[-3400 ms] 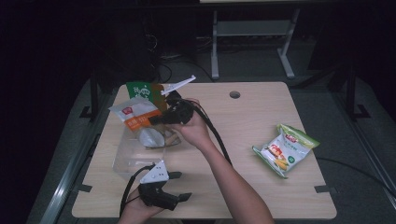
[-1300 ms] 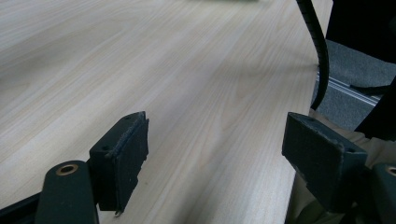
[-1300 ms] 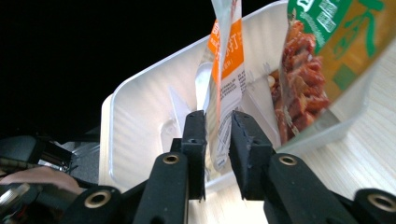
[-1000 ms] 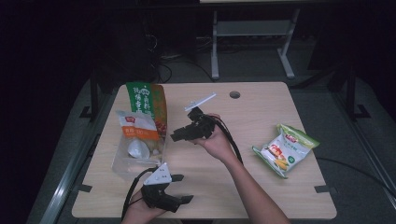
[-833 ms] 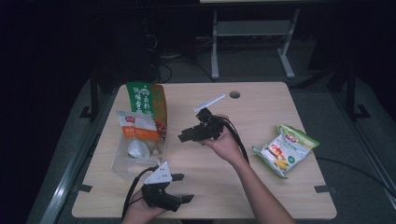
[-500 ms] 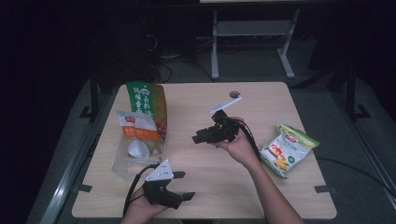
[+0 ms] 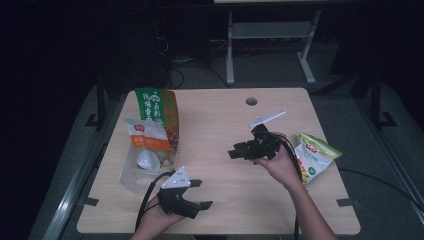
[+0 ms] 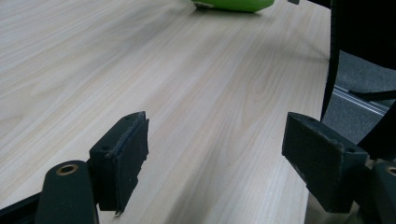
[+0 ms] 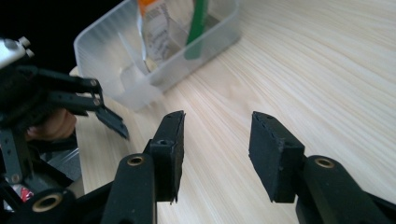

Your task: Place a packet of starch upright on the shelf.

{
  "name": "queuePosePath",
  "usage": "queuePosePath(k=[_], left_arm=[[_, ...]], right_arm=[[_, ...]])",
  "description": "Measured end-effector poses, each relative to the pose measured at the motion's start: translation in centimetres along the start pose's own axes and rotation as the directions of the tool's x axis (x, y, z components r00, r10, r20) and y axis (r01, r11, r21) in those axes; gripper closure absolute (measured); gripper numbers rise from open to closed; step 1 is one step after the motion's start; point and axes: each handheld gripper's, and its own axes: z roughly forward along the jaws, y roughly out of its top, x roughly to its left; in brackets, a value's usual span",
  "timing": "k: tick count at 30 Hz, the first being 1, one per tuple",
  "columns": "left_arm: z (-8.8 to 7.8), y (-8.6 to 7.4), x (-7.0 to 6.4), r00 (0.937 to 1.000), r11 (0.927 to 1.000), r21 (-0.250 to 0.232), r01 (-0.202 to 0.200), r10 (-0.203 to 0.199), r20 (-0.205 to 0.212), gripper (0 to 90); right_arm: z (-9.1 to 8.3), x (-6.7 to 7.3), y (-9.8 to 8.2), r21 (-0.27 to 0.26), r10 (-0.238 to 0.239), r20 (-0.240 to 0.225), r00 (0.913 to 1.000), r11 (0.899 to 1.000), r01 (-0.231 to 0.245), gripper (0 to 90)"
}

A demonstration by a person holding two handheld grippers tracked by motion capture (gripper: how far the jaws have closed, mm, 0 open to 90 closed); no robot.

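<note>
Snack bags stand in the clear plastic bin point(image 7: 131, 176) at the left of the high view: a green bag point(image 7: 159, 109) upright at the back, a white-and-orange bag point(image 7: 146, 141) leaning in front of it. Another green chip bag point(image 7: 316, 156) lies flat on the wooden surface point(image 7: 220, 125) at the right, just beside the right hand point(image 7: 282, 162). The right hand-held gripper point(image 7: 239, 151) hovers over the middle of the frame with its tips toward the bin; its jaws have just been opening and stand spread with nothing between them. The left hand-held gripper point(image 7: 201, 194) sits low at the bottom, just right of the bin, jaws spread wide and empty.
</note>
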Motion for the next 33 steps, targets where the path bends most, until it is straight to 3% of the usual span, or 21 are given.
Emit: queuePosePath(k=[12, 25, 33], left_arm=[[1.0, 0.2, 0.0, 0.9999, 0.9997, 0.022, -0.010, 0.010, 0.004, 22.3], [1.4, -0.3, -0.1, 0.9998, 0.9996, 0.023, -0.017, 0.017, 0.006, 22.3], [0.7, -0.8, 0.2, 0.9995, 0.9999, 0.015, -0.009, 0.009, -0.031, 22.2]], right_arm=[[-3.8, -1.8, -3.5, -0.044, 0.071, 0.070, 0.9950, 0.997, -0.068, 50.5], [-6.9, -2.8, -6.9, -0.064, 0.139, 0.133, 0.9812, 0.989, -0.132, 47.7], [-9.1, -3.0, -8.2, -0.096, 0.157, 0.168, 0.9732, 0.985, -0.142, 46.6]])
